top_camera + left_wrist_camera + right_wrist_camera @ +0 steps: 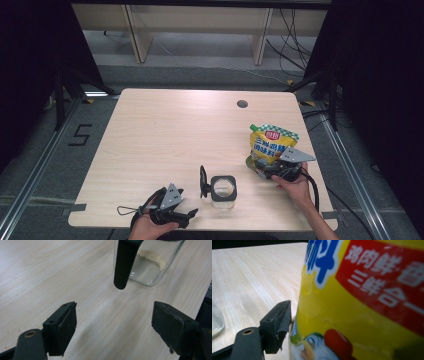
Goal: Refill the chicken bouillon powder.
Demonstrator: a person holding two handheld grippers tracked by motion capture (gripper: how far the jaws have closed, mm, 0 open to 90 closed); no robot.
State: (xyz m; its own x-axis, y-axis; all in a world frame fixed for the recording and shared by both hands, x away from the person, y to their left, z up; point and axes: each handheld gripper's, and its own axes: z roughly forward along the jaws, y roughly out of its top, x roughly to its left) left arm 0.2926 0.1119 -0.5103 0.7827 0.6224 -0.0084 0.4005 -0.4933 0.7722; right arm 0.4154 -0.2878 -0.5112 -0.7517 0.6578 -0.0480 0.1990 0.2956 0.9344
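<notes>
High view: a pale wooden table point(165, 135) carries a yellow plastic seasoning pouch with a red label and a green-checked top edge point(270, 145) near its right side, and a square clear glass jar with a black rim and a black handle point(222, 189) close to the front edge. The pouch stands upright, its long axis roughly vertical, its spout corner pointing up and to the left. The right gripper point(267, 170) meets the pouch at its lower end, with the person's right hand point(294, 186) behind it. In the right gripper view, the left-hand pad point(277, 323) presses against the yellow side of the pouch point(362, 305); the other jaw is hidden behind the bag, so the pouch appears clamped between the two.

The left gripper point(192, 214) sits at the front edge of the table, just left of the jar, held by the left hand point(150, 227). In the left gripper view, its jaws stand wide apart over bare wood with nothing between the pads point(66, 325). Ahead of them the jar's handle point(124, 263) hangs down towards the table, and the glass body point(152, 267) behind it holds a thin band of pale crumbs. The jar stands upright, mouth up, with its handle on the left side, towards the left gripper.
</notes>
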